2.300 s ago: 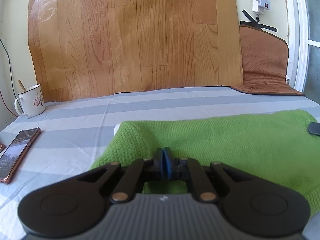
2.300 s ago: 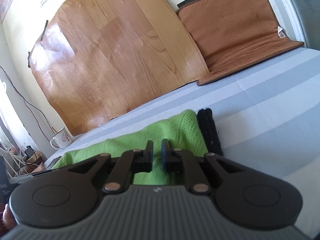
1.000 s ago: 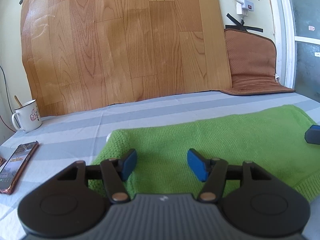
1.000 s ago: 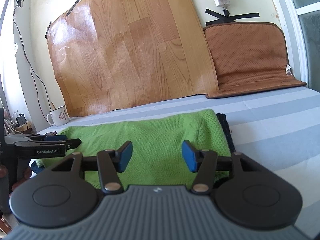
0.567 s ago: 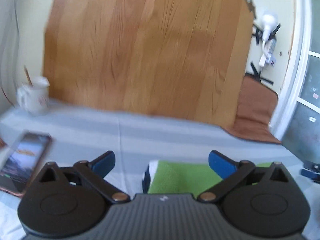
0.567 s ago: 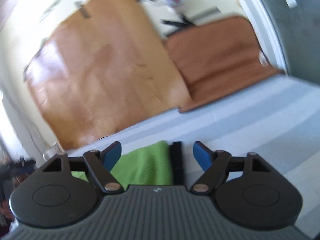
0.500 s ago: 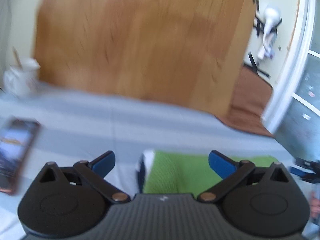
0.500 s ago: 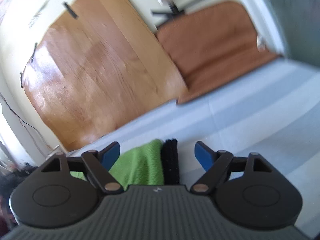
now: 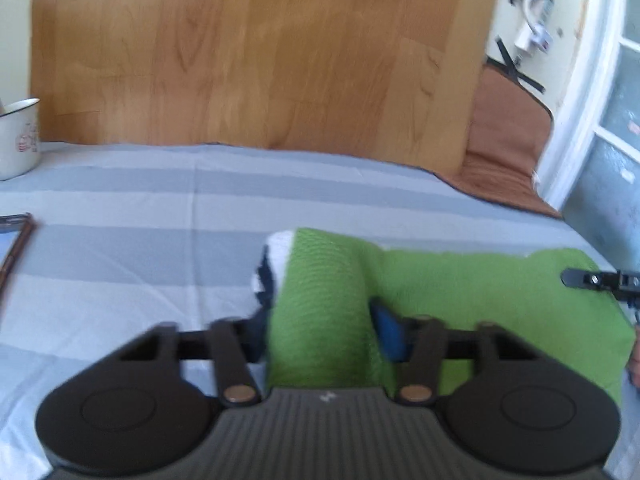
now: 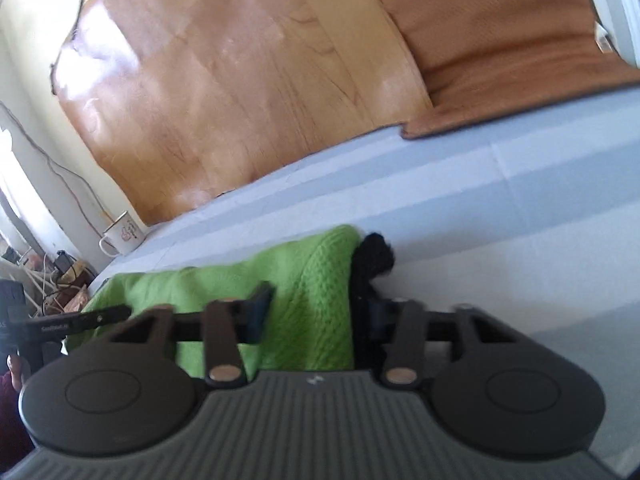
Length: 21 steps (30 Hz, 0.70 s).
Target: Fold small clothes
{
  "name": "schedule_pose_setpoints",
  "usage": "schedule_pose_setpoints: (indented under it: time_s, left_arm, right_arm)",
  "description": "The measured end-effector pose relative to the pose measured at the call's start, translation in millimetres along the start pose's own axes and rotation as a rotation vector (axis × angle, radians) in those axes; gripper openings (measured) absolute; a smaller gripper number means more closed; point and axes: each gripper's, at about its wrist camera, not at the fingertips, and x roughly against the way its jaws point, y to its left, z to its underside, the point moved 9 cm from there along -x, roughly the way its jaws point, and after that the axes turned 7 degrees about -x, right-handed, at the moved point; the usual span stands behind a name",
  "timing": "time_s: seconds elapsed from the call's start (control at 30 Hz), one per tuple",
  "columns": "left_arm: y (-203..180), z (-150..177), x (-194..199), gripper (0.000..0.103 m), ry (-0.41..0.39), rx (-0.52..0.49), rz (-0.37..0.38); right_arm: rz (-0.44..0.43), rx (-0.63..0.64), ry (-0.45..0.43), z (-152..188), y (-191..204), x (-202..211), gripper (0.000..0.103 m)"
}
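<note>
A green knit garment (image 9: 460, 292) lies folded on the grey striped cloth (image 9: 160, 216). Its left end has a white and dark trim (image 9: 272, 264). My left gripper (image 9: 320, 328) is open, its jaws on either side of that left end, which bulges up between them. In the right wrist view the garment (image 10: 280, 280) shows a black trim (image 10: 372, 260) at its right end. My right gripper (image 10: 316, 312) is open, its jaws on either side of that right end. Each gripper's tip shows in the other's view, the right one (image 9: 596, 280) and the left one (image 10: 80, 320).
A white enamel mug (image 9: 16, 140) stands at the far left by the wooden board (image 9: 256, 52). A phone (image 9: 12, 248) lies at the left edge. A brown mat (image 10: 512, 40) leans at the back right. Cables and clutter (image 10: 52, 276) sit beyond the left edge.
Both grippers opened and let go of the garment, drew back, then came down around its two ends. The jaws have narrowed from wide open.
</note>
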Motion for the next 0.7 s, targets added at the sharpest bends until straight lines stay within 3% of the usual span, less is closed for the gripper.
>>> schedule_pose_setpoints:
  time_s: [0.13,0.33,0.53,0.6,0.7]
  left_arm:
    - [-1.6,-28.1,7.8,0.034,-0.059,0.013,-0.004]
    - [9.1,-83.5,-23.3,0.033,-0.126,0.065,-0.048]
    - [27.6,-80.7,-99.0,0.036,-0.009,0.107,-0.145]
    - [30.1,-76.8,-105.0,0.047,-0.014,0.111,-0.161]
    - [32.0,-75.7,-94.5,0.05,-0.021,0.1,-0.158]
  right_arm:
    - [-0.048,0.05,-0.095,-29.4,21.5,5.0,0.035]
    - [-0.014,0.107,-0.184,-93.8,23.4,-27.5,0.035]
    - [0.119,0.069,-0.047,-94.6,-24.2,-89.6,0.036]
    - [0.11,-0.021,-0.01,-90.3,-44.7,-96.5,0.042]
    - [0.059,-0.182,-0.027,-96.9,-63.3,-80.7,0.051]
